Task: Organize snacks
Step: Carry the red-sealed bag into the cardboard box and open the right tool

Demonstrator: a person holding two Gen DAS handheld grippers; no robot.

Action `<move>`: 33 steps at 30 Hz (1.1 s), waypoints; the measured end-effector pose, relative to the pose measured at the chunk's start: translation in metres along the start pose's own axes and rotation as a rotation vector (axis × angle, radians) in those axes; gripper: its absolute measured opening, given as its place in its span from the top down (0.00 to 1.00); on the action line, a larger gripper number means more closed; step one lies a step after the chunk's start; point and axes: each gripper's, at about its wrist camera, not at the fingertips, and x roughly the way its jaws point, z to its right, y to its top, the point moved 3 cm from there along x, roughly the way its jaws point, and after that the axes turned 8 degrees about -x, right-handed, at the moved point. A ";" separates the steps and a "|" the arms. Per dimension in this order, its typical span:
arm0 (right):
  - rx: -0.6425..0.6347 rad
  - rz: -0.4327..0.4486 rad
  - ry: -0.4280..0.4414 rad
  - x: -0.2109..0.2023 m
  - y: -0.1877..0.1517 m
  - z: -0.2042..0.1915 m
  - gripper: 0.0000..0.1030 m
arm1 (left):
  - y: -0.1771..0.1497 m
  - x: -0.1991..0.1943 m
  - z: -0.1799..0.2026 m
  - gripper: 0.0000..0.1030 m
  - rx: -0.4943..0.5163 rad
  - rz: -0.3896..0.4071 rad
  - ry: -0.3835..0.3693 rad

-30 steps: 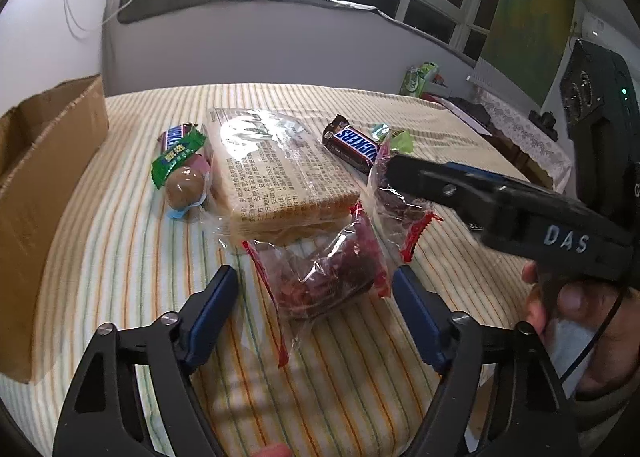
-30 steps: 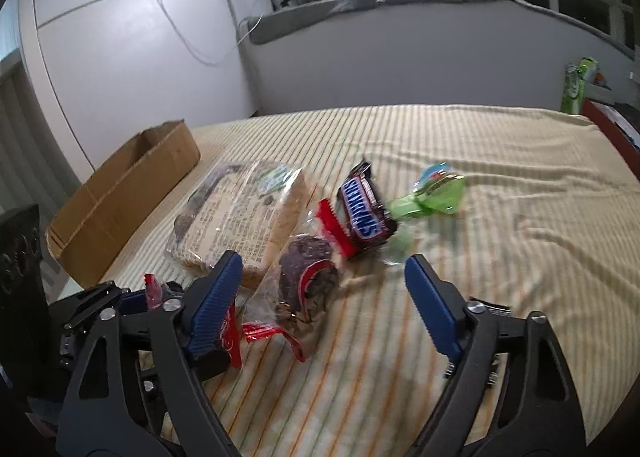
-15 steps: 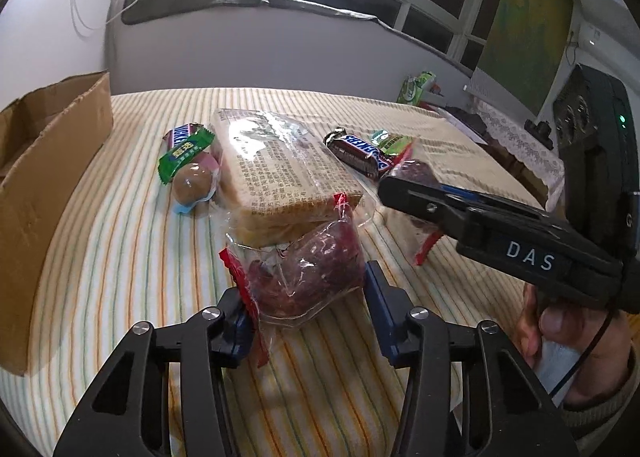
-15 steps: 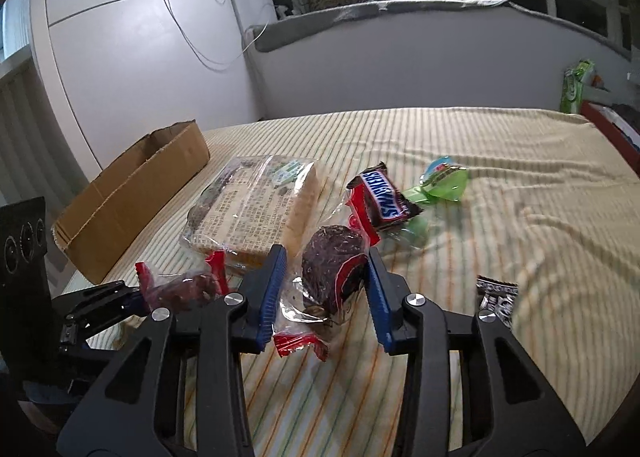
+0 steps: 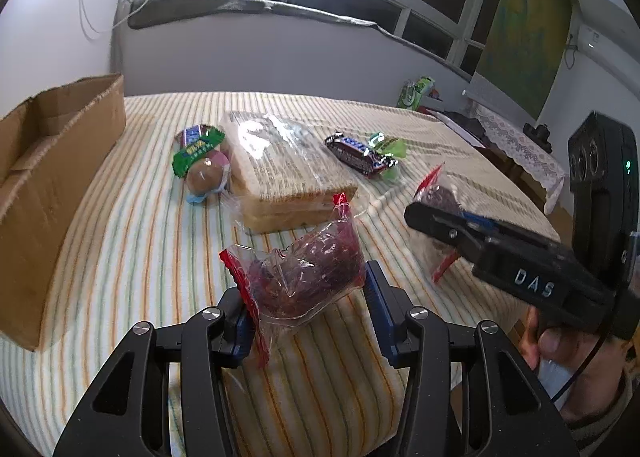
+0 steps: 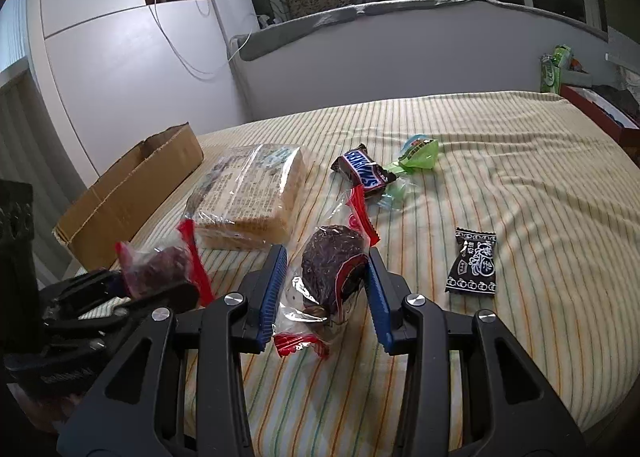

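My left gripper (image 5: 306,297) is shut on a clear red-edged bag of dark red dried fruit (image 5: 308,277), lifted off the striped cloth. My right gripper (image 6: 326,277) is shut on a second such bag (image 6: 332,273) holding a dark wrinkled fruit. Each gripper shows in the other's view: the right one (image 5: 432,209) with its bag at the right, the left one (image 6: 160,277) at the lower left. On the cloth lie a wrapped loaf of sliced bread (image 5: 284,173), a Snickers bar (image 6: 366,171), a green candy (image 6: 418,155) and a black sachet (image 6: 474,261).
An open cardboard box (image 5: 52,173) stands along the table's left edge. Beside the bread lie a green-wrapped snack and a round brown sweet (image 5: 204,177). A green packet (image 5: 416,93) stands at the far right. A hand (image 5: 560,341) holds the right gripper's handle.
Both grippers closed from wide open onto the two red-edged bags and lifted them off the cloth. The right gripper shifted sideways, uncovering the black sachet.
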 end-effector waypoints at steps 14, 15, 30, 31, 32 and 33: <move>-0.158 0.213 -0.076 -0.091 0.087 -0.079 0.60 | 0.052 -0.100 0.004 0.54 0.034 0.232 -0.026; -0.167 0.217 -0.084 -0.093 0.091 -0.085 0.60 | 0.055 -0.107 0.003 0.54 0.036 0.245 -0.030; -0.193 0.119 -0.066 -0.038 0.111 -0.155 0.60 | 0.074 -0.146 -0.072 0.54 -0.016 0.301 -0.037; -0.197 0.116 -0.060 -0.035 0.110 -0.158 0.60 | 0.075 -0.146 -0.078 0.54 -0.022 0.300 -0.031; -0.204 0.109 -0.049 -0.027 0.113 -0.165 0.60 | 0.075 -0.146 -0.085 0.54 -0.028 0.298 -0.019; -0.211 0.102 -0.038 -0.019 0.115 -0.172 0.60 | 0.076 -0.146 -0.089 0.54 -0.032 0.297 -0.009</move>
